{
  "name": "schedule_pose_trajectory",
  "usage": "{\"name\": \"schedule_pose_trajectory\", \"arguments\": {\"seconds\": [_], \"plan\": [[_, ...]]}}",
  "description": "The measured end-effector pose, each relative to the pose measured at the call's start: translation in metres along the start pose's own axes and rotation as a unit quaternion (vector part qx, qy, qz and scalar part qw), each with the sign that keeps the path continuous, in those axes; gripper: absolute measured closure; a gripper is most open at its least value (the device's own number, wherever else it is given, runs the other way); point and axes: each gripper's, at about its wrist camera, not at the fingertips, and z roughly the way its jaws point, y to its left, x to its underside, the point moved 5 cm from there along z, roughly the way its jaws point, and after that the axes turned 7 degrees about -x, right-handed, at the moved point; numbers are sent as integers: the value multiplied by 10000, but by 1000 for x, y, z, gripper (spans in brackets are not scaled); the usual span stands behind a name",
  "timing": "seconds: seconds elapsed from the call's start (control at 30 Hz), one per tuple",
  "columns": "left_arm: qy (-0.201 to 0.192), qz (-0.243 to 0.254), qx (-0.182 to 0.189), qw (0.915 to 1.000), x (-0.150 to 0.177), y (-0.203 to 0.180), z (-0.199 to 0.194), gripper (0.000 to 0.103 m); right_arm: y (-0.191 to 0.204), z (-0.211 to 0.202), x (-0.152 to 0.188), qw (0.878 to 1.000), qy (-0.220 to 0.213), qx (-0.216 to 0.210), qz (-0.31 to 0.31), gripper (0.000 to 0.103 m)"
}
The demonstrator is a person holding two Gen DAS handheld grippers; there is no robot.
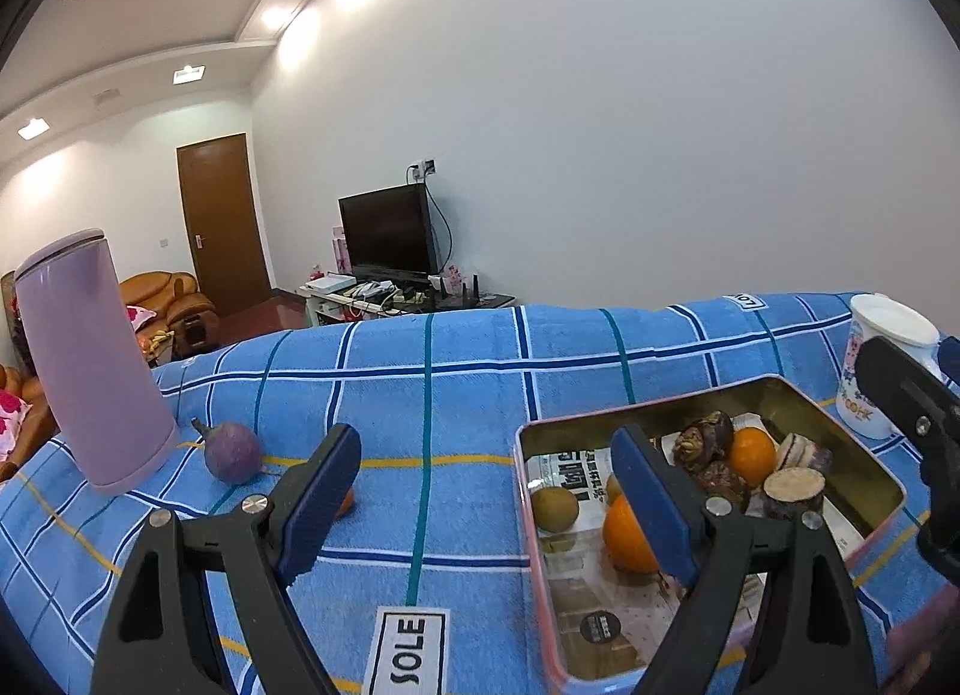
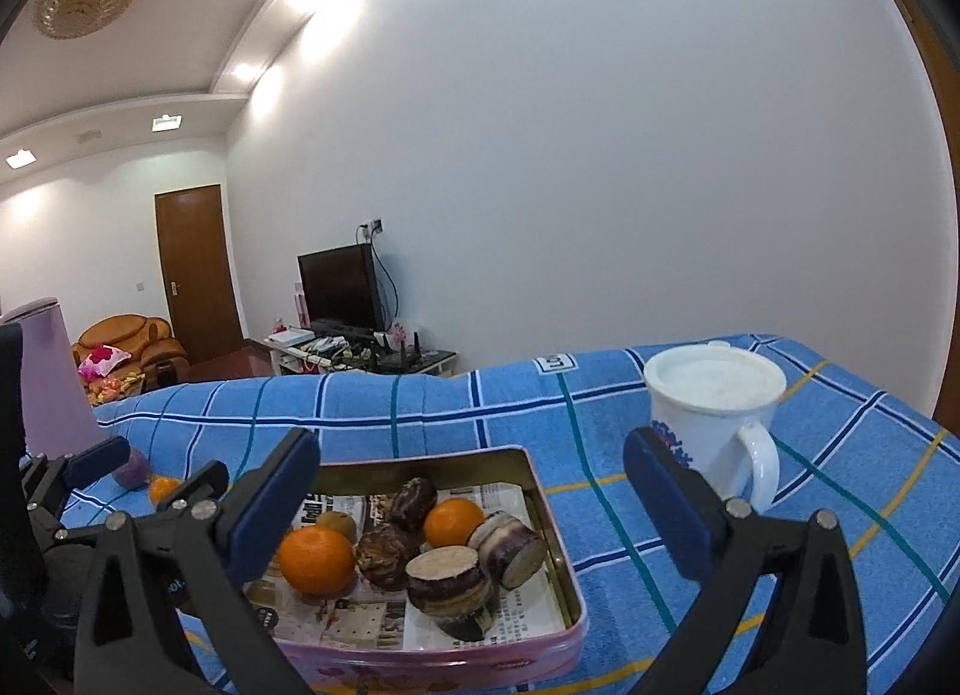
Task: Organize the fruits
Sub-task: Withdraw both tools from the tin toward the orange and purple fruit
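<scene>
A pink tin box lined with newspaper rests on the blue checked cloth. It holds two oranges, a kiwi, dark brown fruits and cut purple cane pieces. My right gripper hovers over the tin, open wide with nothing between its pads. My left gripper is open over the cloth beside the tin's left edge. A purple round fruit and a small orange lie on the cloth to the left.
A tall lilac flask stands at the left of the cloth. A white lidded mug stands to the right of the tin. Behind the table are a dark screen, a brown door and an orange sofa.
</scene>
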Motion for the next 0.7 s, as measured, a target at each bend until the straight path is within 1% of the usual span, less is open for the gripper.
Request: {"name": "schedule_pose_trajectory", "arguments": {"seconds": [0.17, 0.27, 0.4, 0.5, 0.57, 0.7], "plan": [[-101, -73, 123, 9998, 2, 6, -11, 16, 9, -6, -2, 9997, -116, 95, -180, 0], [-135, -125, 126, 9998, 4, 11, -17, 16, 12, -9, -2, 9995, -152, 179, -210, 0], [-94, -95, 119, 9998, 7, 16, -22, 16, 16, -9, 0, 9988, -81, 380, -289, 0], [27, 100, 249, 9996, 11, 16, -22, 16, 20, -8, 3, 9989, 57, 391, -247, 0], [116, 390, 337, 9986, 14, 16, -19, 16, 21, -9, 5, 9989, 101, 421, -199, 0], [100, 690, 248, 9973, 17, 26, -14, 16, 21, -11, 8, 9982, 136, 573, -73, 0]]}}
